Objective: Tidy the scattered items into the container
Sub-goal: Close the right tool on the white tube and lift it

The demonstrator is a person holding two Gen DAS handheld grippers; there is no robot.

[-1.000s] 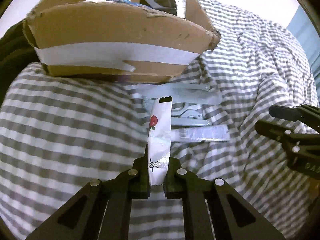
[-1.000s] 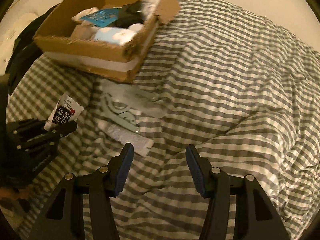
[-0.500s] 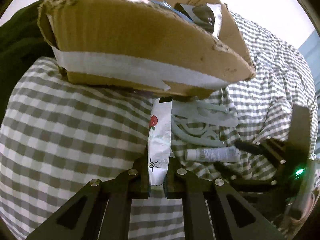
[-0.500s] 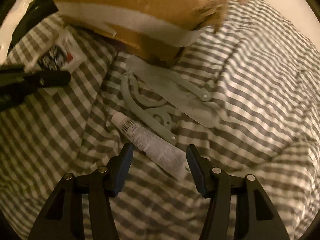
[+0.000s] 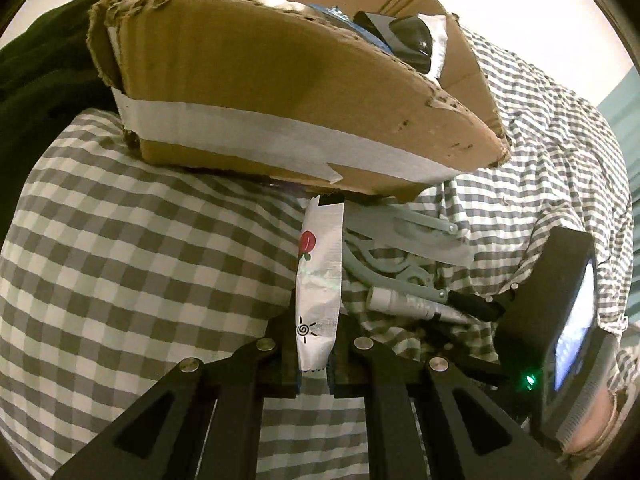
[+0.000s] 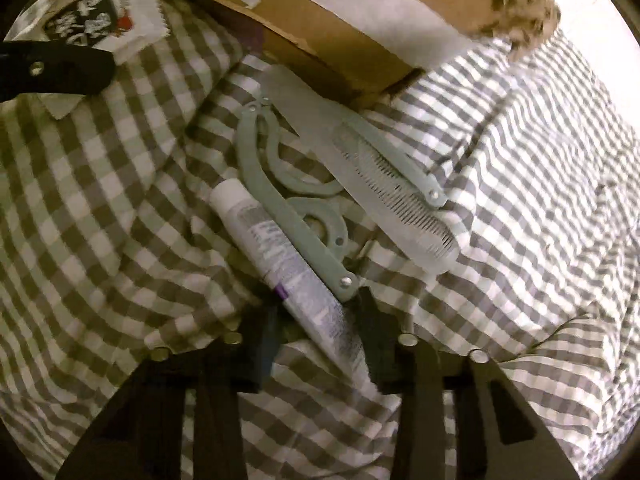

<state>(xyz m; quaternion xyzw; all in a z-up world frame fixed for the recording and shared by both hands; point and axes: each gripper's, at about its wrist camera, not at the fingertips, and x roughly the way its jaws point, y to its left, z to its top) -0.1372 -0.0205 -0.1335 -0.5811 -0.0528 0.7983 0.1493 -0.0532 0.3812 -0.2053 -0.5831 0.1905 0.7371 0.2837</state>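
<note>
A white tube [image 6: 288, 268] with purple print lies beside the box [image 5: 280, 92] on the checked bedspread [image 5: 120, 260]. The right gripper [image 6: 316, 344] is closing around it; the left gripper [image 5: 316, 364] clamps a sachet [image 5: 320, 280].

**Other stuff in view**

A big checked blanket [image 5: 140, 272], grey & white squares, covers the whole bed, w/ soft folds & bumps. Same blanket [image 6: 520, 168] fills the right wrist view too. A dark green cloth [image 5: 44, 92] sits at the top left edge, next to the blanket. Pale wall [image 5: 540, 12] behind, top right. A bit of light blue [image 5: 624, 100] at far right edge, can't tell what.
</note>
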